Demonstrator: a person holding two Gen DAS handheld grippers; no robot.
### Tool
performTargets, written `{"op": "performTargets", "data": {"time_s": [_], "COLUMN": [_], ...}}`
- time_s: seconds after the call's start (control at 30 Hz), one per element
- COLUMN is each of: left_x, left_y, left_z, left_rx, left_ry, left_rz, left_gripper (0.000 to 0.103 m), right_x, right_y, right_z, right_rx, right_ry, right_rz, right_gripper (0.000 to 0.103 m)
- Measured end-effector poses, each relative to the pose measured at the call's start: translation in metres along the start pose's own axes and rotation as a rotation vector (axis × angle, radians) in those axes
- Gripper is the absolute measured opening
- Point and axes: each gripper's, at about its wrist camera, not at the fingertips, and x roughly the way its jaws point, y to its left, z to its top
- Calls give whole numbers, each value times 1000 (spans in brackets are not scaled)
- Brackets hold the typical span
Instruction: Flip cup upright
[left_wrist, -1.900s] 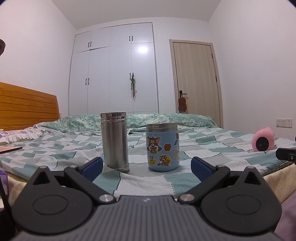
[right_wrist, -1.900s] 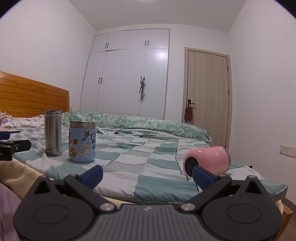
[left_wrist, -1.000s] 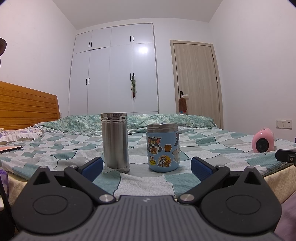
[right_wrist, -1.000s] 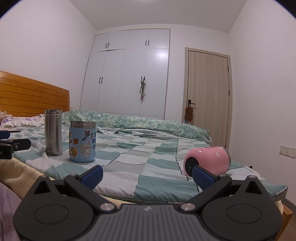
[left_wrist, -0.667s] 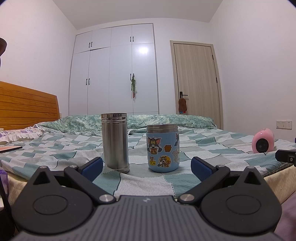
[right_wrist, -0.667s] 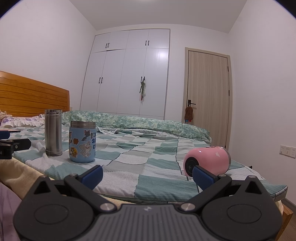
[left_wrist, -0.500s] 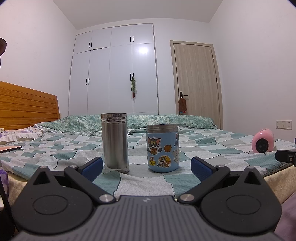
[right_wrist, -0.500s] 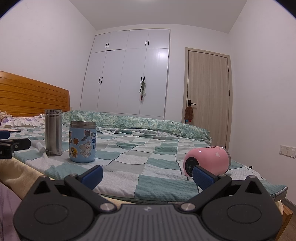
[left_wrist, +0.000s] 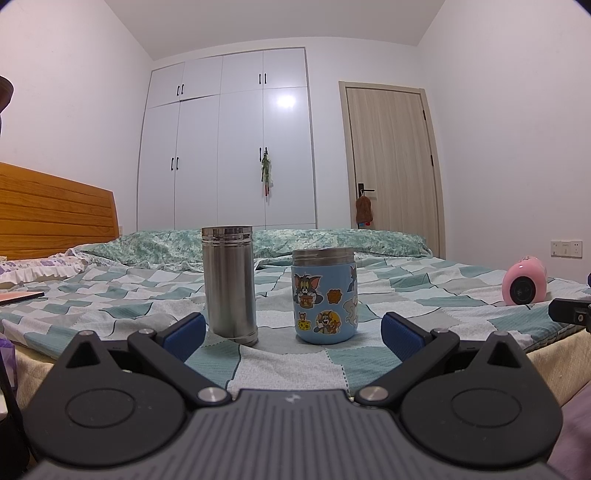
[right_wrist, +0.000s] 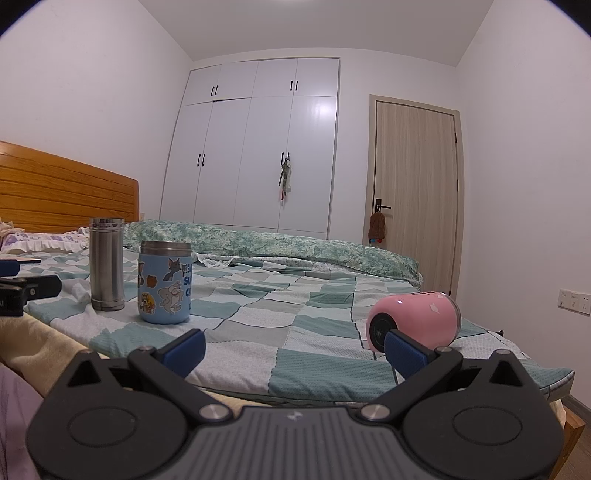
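A pink cup (right_wrist: 413, 320) lies on its side on the bed near its right edge, base toward me; it also shows far right in the left wrist view (left_wrist: 524, 282). My right gripper (right_wrist: 293, 349) is open and empty, off the bed's front edge, its right fingertip just in front of the pink cup. My left gripper (left_wrist: 291, 332) is open and empty, held before a steel flask (left_wrist: 229, 284) and a blue cartoon cup (left_wrist: 325, 299), both upright.
The bed (right_wrist: 258, 325) has a green checked sheet, a rolled quilt (right_wrist: 295, 243) at the back and a wooden headboard (right_wrist: 55, 184) at left. The flask (right_wrist: 107, 264) and blue cup (right_wrist: 165, 282) stand left in the right wrist view. Wardrobe and door lie behind.
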Motion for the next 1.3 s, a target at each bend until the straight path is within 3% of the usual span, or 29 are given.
{"op": "performTargets", "data": {"time_s": [1.13, 1.3], "left_x": [-2, 1], "left_y": [-3, -10], "left_z": [3, 11], "left_rx": [8, 0], "left_ry": [-2, 0], "left_rz": [-1, -62], "left_gripper": [103, 103], "right_x": [-1, -3], "right_y": [1, -8], "right_z": [2, 9], "right_rx": [-6, 31], "right_ry": [3, 7], "right_rz": [6, 34], "right_gripper": [103, 103]}}
